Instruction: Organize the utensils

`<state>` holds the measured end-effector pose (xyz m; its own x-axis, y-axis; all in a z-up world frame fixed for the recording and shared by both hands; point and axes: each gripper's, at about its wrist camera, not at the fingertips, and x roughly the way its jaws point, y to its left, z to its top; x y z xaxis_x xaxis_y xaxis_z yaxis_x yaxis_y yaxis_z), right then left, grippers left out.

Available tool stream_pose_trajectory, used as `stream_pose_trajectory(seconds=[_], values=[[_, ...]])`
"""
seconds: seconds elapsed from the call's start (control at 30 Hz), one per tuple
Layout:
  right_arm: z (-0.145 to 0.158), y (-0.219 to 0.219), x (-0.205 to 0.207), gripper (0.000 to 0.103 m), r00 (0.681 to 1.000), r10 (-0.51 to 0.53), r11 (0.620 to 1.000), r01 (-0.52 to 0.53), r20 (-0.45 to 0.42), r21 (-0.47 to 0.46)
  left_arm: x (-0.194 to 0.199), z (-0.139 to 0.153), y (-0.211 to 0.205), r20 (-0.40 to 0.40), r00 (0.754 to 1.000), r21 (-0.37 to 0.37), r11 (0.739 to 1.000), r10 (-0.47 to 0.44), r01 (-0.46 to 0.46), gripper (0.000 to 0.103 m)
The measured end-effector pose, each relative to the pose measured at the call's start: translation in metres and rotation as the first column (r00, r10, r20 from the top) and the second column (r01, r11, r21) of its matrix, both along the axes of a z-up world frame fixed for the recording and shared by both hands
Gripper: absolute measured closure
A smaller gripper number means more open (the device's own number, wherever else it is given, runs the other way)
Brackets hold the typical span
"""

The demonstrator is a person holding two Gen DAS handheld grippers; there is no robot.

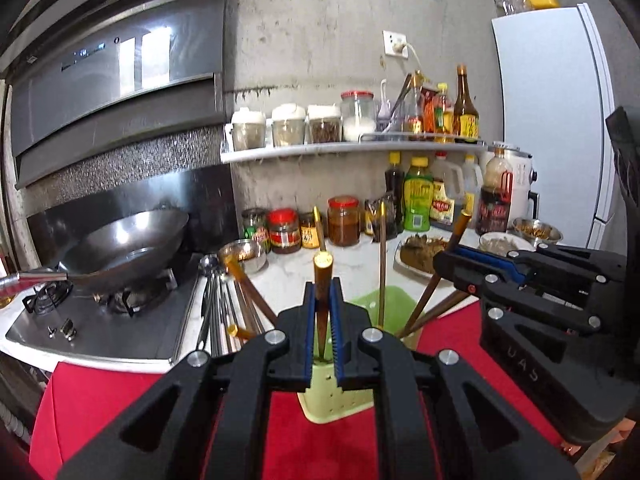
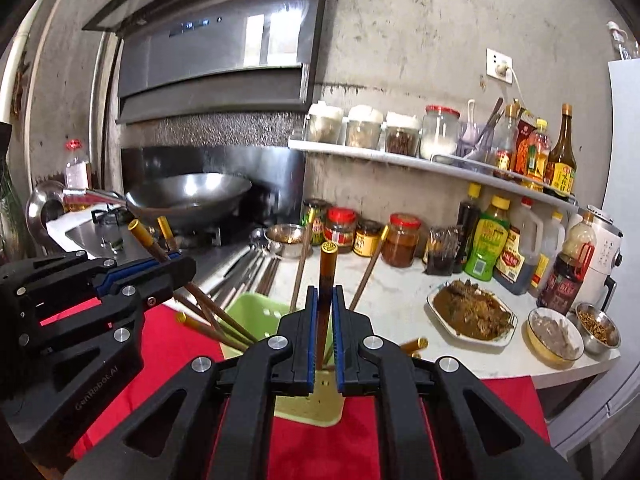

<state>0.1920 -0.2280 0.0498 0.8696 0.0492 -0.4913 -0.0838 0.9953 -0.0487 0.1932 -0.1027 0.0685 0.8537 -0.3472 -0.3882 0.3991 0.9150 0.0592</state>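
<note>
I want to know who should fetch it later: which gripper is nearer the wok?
Left. The left gripper holds a chopstick over the green holder on the wok's side; the right gripper is farther away.

The lower end of the chopstick (image 1: 322,304) was hidden inside the green holder (image 1: 336,396); bottle labels (image 2: 482,256) were too small to read.

A bare concrete wall (image 2: 400,40) is seen behind a white surface (image 2: 400,300). A steel hood (image 1: 120,76) is hung over a stove (image 1: 100,332). A shelf (image 1: 340,148) is fixed to the wall, a socket (image 1: 394,43) above it. A white fridge (image 1: 552,112) is stood at the right.
</note>
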Motion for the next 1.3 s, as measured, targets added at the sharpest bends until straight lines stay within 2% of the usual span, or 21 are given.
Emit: stream_pose_trajectory(seconds=[0.2,0.23,0.27,0.3,0.33,0.4,0.43,0.5,0.53,0.57,0.73,0.83,0.9,0.97,1.17,1.3], values=[[-0.006,0.0,-0.003,0.093,0.999,-0.006,1.0,0.006,-0.037,-0.007,0.003,-0.013,0.002,-0.059,0.998,0.009,1.0,0.009,-0.009,0.096],[-0.006,0.0,-0.004,0.084,0.999,-0.005,1.0,0.005,-0.043,-0.004,0.002,-0.013,0.002,-0.064,0.998,0.013,1.0,0.008,-0.007,0.096],[-0.006,0.0,-0.007,0.07,0.999,-0.008,1.0,0.008,-0.041,-0.001,0.001,-0.013,0.003,-0.069,0.998,0.014,1.0,0.006,-0.005,0.096],[-0.004,0.0,-0.01,0.064,0.999,-0.01,1.0,0.01,-0.037,0.001,-0.001,-0.012,0.003,-0.072,0.997,0.016,1.0,0.006,-0.005,0.096],[-0.002,0.0,-0.013,0.06,0.999,-0.01,1.0,0.01,-0.033,0.002,-0.002,-0.011,0.004,-0.073,0.997,0.015,1.0,0.008,-0.007,0.096],[0.004,0.0,-0.024,0.06,1.0,-0.013,1.0,0.013,-0.025,0.007,-0.009,-0.007,0.006,-0.069,0.998,0.011,1.0,0.01,-0.01,0.095],[0.007,0.001,-0.03,0.059,1.0,-0.012,1.0,0.012,-0.023,0.008,-0.014,-0.003,0.008,-0.065,0.998,0.007,1.0,0.013,-0.012,0.089],[0.011,0.001,-0.043,0.058,1.0,-0.017,1.0,0.018,-0.021,0.009,-0.027,0.004,0.013,-0.051,0.999,0.0,1.0,0.018,-0.018,0.066],[0.013,0.001,-0.051,0.058,0.999,-0.022,1.0,0.022,-0.025,0.007,-0.033,0.007,0.014,-0.039,0.999,0.0,1.0,0.022,-0.022,0.048],[0.014,0.0,-0.056,0.058,0.999,-0.027,1.0,0.027,-0.028,0.005,-0.042,0.01,0.017,-0.02,0.999,-0.001,1.0,0.027,-0.027,0.044],[0.011,-0.005,-0.1,0.054,0.997,-0.045,0.998,0.047,-0.065,0.038,-0.082,0.012,0.028,-0.02,0.997,0.025,0.997,0.077,-0.076,0.034],[0.009,-0.004,-0.128,0.048,0.996,-0.05,0.998,0.053,-0.071,0.045,-0.106,0.004,0.038,-0.045,0.993,0.035,0.994,0.107,-0.105,0.033],[0.006,-0.001,-0.148,0.041,0.996,-0.053,0.997,0.056,-0.078,0.046,-0.124,-0.003,0.046,-0.069,0.989,0.035,0.991,0.133,-0.13,0.031],[0.004,0.001,-0.169,0.037,0.995,-0.058,0.997,0.062,-0.083,0.047,-0.141,-0.01,0.053,-0.089,0.985,0.037,0.989,0.149,-0.146,0.026],[0.0,0.006,-0.22,0.03,0.992,-0.07,0.996,0.075,-0.104,0.049,-0.189,-0.024,0.073,-0.138,0.972,0.044,0.981,0.191,-0.187,0.023],[-0.004,0.009,-0.246,0.029,0.989,-0.088,0.994,0.094,-0.118,0.05,-0.212,-0.029,0.084,-0.15,0.964,0.055,0.975,0.22,-0.214,0.022]])
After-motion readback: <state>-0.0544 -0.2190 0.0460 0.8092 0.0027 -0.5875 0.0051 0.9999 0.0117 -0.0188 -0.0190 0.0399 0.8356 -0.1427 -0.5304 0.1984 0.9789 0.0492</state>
